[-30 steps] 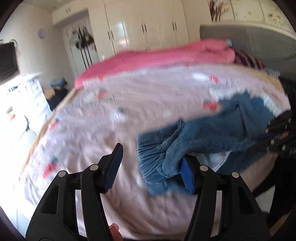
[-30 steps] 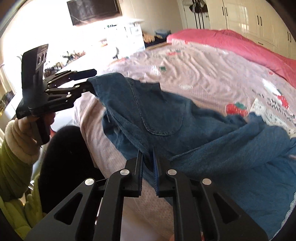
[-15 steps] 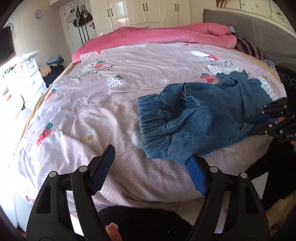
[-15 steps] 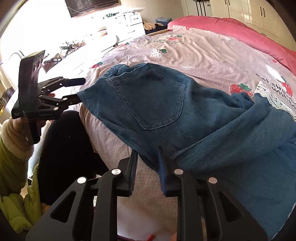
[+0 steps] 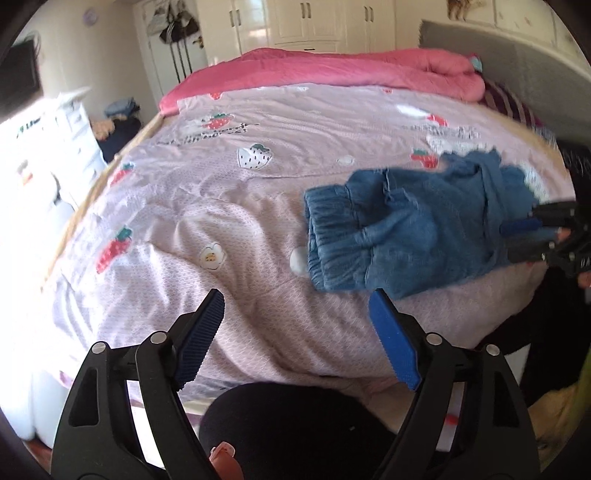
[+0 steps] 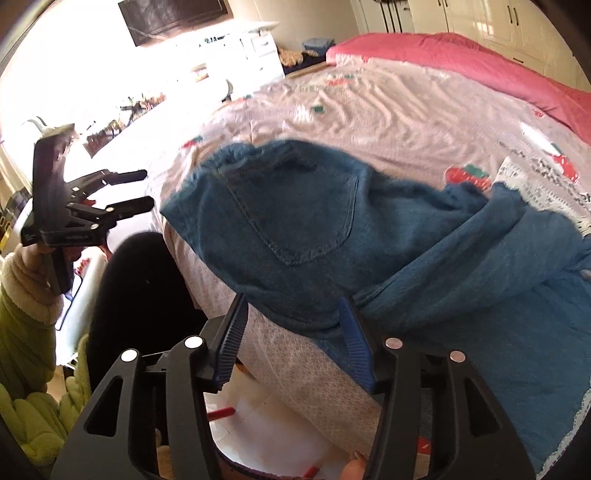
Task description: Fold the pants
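Observation:
Blue jeans (image 5: pixel 406 229) lie bunched on the near right part of the bed, elastic waistband to the left. My left gripper (image 5: pixel 295 295) hovers over the bed's near edge, left of the jeans. Its jaws are opening and nothing is between them. The right wrist view shows the jeans (image 6: pixel 295 221) with a back pocket up. My right gripper (image 6: pixel 291 301) is at their near edge. Its jaws are opening, and a fold of denim sits between the pads without being pressed. My left gripper (image 6: pixel 147 186) also shows at the left there, and my right gripper (image 5: pixel 543 232) at the jeans' right side.
The bed has a lilac strawberry-print quilt (image 5: pixel 240 206) and a pink blanket (image 5: pixel 332 70) along its far side. White wardrobes (image 5: pixel 314 22) stand behind, a white dresser (image 5: pixel 70 125) to the left. A person's black-clad leg (image 5: pixel 295 428) and green sleeve (image 6: pixel 26 314) are close by.
My left gripper let go of the waistband and drew back to the left, jaws spreading. My right gripper's jaws went from shut on the denim edge to apart. The jeans settled onto the bed.

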`<state>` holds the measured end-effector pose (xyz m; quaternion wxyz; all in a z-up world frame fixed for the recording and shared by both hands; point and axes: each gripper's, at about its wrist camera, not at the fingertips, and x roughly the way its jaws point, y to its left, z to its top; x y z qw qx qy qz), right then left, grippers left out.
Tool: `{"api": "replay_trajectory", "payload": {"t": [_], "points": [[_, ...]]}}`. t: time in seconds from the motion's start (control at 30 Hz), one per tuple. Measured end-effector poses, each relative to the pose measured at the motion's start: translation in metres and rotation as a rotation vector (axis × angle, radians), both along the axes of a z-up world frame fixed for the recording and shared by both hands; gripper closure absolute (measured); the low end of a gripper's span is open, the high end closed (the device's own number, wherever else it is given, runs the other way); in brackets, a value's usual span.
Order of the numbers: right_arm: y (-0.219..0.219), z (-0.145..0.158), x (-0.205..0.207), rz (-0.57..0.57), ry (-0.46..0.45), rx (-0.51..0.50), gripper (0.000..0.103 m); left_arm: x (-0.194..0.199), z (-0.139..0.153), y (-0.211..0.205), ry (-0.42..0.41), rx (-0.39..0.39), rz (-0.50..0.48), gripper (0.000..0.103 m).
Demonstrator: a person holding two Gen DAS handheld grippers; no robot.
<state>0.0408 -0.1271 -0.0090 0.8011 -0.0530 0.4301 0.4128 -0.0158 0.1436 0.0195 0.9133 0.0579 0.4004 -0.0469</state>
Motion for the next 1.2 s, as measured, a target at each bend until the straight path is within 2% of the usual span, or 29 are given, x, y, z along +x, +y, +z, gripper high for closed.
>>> {"api": "replay_trajectory", "payload": {"t": [0.17,0.2,0.37,0.4,0.43,0.6,0.77,0.83,0.9,1.0,1.07,1.1,1.13,1.2], "points": [[0.002,0.01,-0.001,-0.001,-0.033,0.005,0.048,0.032,-0.009,0.007,0.11,-0.237,0.015,0.03],[0.003,0.009,-0.001,0.001,-0.037,-0.003,0.048,0.037,-0.011,0.007,0.124,-0.26,0.022,0.03],[0.013,0.0,0.001,0.009,-0.043,-0.034,0.048,0.067,-0.033,0.012,0.231,-0.448,0.02,0.061],[0.016,-0.001,0.002,0.013,-0.046,-0.04,0.048,0.069,-0.036,0.011,0.239,-0.458,0.023,0.07],[0.019,-0.002,0.001,0.019,-0.05,-0.046,0.048,0.073,-0.038,0.01,0.247,-0.473,0.012,0.073],[0.034,-0.013,0.004,0.05,-0.056,-0.088,0.048,0.085,-0.022,0.0,0.208,-0.421,0.005,0.085],[0.049,-0.009,0.009,0.079,-0.069,-0.068,0.048,0.092,0.025,-0.014,0.076,-0.261,-0.079,0.088],[0.055,-0.013,0.01,0.088,-0.072,-0.092,0.048,0.093,0.017,-0.017,0.09,-0.189,-0.079,0.087],[0.059,-0.023,0.009,0.105,-0.048,-0.117,0.048,0.095,-0.006,-0.013,0.152,-0.17,-0.055,0.087],[0.059,-0.033,0.006,0.113,-0.036,-0.15,0.047,0.086,-0.029,0.0,0.2,-0.225,-0.036,0.082],[0.056,-0.035,0.006,0.106,-0.016,-0.146,0.047,0.078,-0.028,0.006,0.191,-0.231,-0.028,0.072],[0.054,-0.035,0.006,0.105,-0.008,-0.142,0.047,0.075,-0.027,0.009,0.186,-0.22,-0.012,0.061],[0.051,-0.035,0.005,0.107,-0.001,-0.141,0.047,0.073,-0.025,0.009,0.186,-0.216,-0.004,0.057],[0.046,-0.035,0.004,0.106,0.014,-0.132,0.047,0.066,-0.02,0.011,0.178,-0.217,0.008,0.057]]}}
